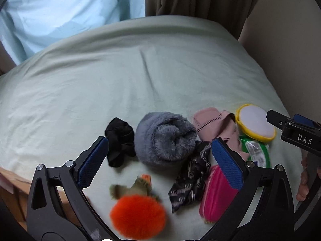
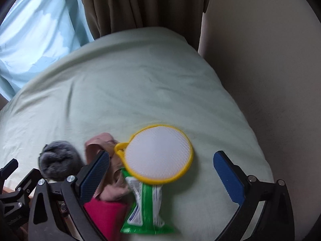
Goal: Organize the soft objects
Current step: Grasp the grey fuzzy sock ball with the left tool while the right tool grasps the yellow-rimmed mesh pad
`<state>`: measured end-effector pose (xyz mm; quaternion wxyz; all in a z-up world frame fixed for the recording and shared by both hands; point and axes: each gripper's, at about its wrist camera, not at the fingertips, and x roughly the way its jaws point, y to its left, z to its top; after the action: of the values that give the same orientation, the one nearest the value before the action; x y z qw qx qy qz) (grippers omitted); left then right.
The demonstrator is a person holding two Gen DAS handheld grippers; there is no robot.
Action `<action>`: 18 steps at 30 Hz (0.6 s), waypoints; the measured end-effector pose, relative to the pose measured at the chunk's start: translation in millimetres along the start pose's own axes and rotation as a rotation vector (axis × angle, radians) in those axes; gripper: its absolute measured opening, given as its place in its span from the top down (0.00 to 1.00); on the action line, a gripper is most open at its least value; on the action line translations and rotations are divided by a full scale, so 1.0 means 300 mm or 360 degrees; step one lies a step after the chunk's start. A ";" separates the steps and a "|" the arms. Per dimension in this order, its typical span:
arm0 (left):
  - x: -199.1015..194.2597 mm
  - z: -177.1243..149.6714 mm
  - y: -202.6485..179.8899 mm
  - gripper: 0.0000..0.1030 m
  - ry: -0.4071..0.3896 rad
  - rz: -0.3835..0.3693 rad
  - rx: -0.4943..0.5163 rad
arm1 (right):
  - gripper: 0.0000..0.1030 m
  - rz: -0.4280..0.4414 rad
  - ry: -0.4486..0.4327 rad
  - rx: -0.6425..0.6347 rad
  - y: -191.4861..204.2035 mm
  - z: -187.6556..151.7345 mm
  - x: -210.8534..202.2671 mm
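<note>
Soft objects lie in a cluster on the pale green bed sheet (image 1: 120,80). In the left wrist view I see a fluffy grey item (image 1: 164,136), a black scrunchie (image 1: 120,140), an orange pom-pom toy (image 1: 138,214), a dark patterned cloth (image 1: 190,178), a pink pouch (image 1: 216,194), a pale pink cloth (image 1: 212,124) and a yellow-rimmed white round pad (image 1: 256,124) over a green packet (image 1: 258,150). My left gripper (image 1: 160,160) is open above the cluster. My right gripper (image 2: 162,172) is open around the round pad (image 2: 158,154) and green packet (image 2: 146,208).
Brown curtains (image 2: 140,6) and a light blue curtain (image 1: 60,10) hang behind the bed. A beige wall (image 2: 270,80) runs along the right. The bed's wooden edge (image 1: 12,180) shows at lower left. The sheet stretches bare beyond the cluster.
</note>
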<state>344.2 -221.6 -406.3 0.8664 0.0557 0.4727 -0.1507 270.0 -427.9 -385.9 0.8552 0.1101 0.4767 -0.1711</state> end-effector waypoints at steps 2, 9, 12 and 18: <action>0.057 0.002 -0.008 0.02 0.0016 0.0000 -0.0006 | 0.00 0.0003 0.0026 0.0009 -0.006 0.009 0.051; 0.182 -0.001 -0.039 0.10 0.0068 -0.0013 0.0027 | 0.00 0.0007 0.0121 0.0009 0.000 0.018 0.196; 0.226 -0.003 -0.046 0.20 0.0099 -0.0006 0.0040 | 0.00 0.0001 0.0166 -0.0001 0.017 0.009 0.246; 0.268 -0.002 -0.050 0.32 0.0134 -0.0041 0.0058 | 0.08 0.0021 0.0210 0.0029 0.006 0.000 0.294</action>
<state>379.9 -252.5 -473.2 0.8427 0.0716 0.5065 -0.1678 313.6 -442.7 -461.3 0.8220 0.1323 0.5296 -0.1621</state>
